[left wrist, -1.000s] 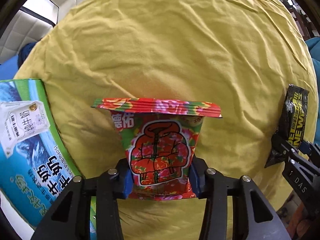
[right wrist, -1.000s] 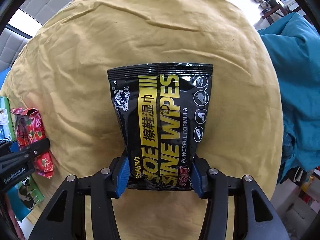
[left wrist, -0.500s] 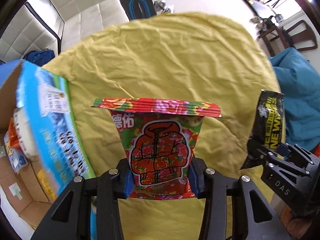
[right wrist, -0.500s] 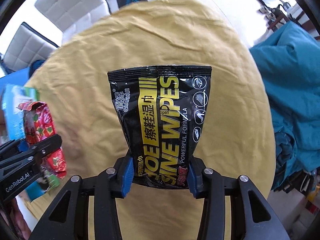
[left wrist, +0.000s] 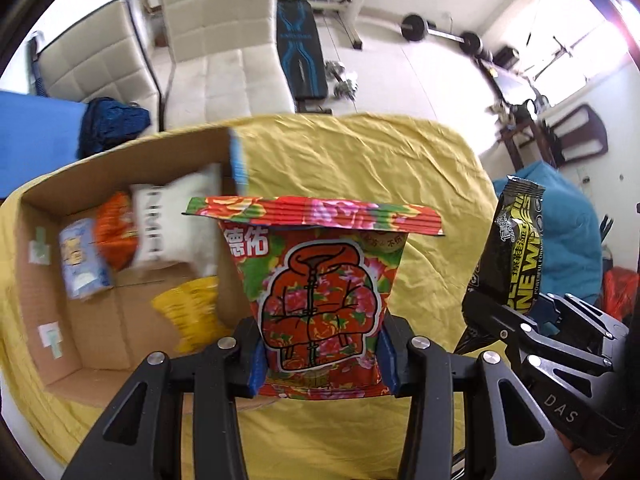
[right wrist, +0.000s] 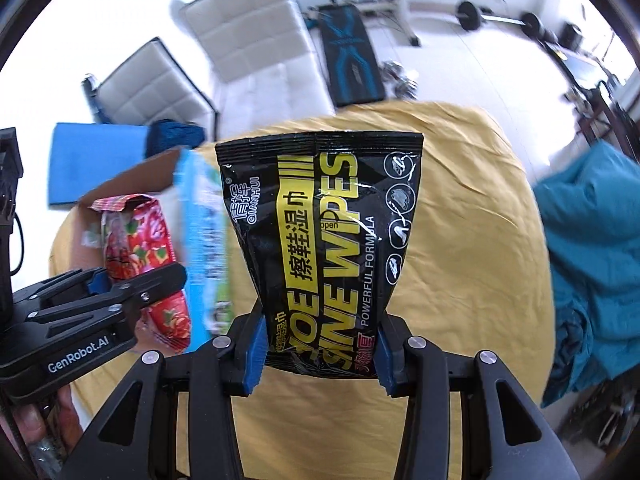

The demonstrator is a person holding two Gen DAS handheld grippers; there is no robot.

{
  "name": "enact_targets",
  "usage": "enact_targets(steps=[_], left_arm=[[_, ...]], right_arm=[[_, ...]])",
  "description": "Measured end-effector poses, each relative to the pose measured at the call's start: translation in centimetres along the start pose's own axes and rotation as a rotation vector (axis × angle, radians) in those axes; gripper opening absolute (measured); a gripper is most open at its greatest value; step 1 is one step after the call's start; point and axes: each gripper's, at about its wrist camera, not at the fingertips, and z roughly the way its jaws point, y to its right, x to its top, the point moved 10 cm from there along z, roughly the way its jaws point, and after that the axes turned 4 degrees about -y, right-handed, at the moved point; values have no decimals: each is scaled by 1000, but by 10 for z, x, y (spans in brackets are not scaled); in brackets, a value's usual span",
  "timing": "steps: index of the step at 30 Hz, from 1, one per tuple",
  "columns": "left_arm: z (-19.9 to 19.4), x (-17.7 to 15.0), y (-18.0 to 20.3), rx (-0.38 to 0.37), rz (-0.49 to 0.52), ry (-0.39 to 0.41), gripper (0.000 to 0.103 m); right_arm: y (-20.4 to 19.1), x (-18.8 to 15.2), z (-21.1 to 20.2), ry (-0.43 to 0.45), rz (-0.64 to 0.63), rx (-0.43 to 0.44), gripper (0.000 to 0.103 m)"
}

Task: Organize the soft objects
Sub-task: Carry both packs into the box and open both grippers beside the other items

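My left gripper (left wrist: 320,356) is shut on a red floral packet (left wrist: 320,288) and holds it up above the yellow cloth (left wrist: 360,152). It also shows in the right wrist view (right wrist: 140,256). My right gripper (right wrist: 318,356) is shut on a black shoe-wipes pack (right wrist: 328,232), also held up; it shows at the right of the left wrist view (left wrist: 508,248). An open cardboard box (left wrist: 52,280) lies to the left with several soft packs inside: white (left wrist: 176,224), orange (left wrist: 114,232), light blue (left wrist: 80,264), yellow (left wrist: 192,316).
The box's blue printed side (right wrist: 204,240) faces the right gripper. A teal blanket (right wrist: 592,264) lies off the right edge of the cloth. White chairs (left wrist: 224,36), a blue mat (right wrist: 96,160) and gym gear stand beyond.
Both grippers have risen and tilted up with their packs still held. The box interior and the room beyond the cloth have come into view.
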Motion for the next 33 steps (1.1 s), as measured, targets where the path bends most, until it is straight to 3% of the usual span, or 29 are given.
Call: enact_targets(steps=[6,14,18,23,33], left_arm=[[-42,-9,-66,-20,-82,47,40],[-68,-29,-174,31,-184,59,40],[-53,-36,-219,22,-241,12,40],[-15,-51,-251,-44,-295,-96,40],[70,-70,-278,-96,-301,-286,41]], right_arm=[[-93,0,-18,12,-78,78,47],[-213,-25,3,-52,-148,150,46],[-244,-41,38,-110,-153,165,47],[-275,-60,93,-225,-117,203,47],[-282,-78,182,-333,-132,102,47]])
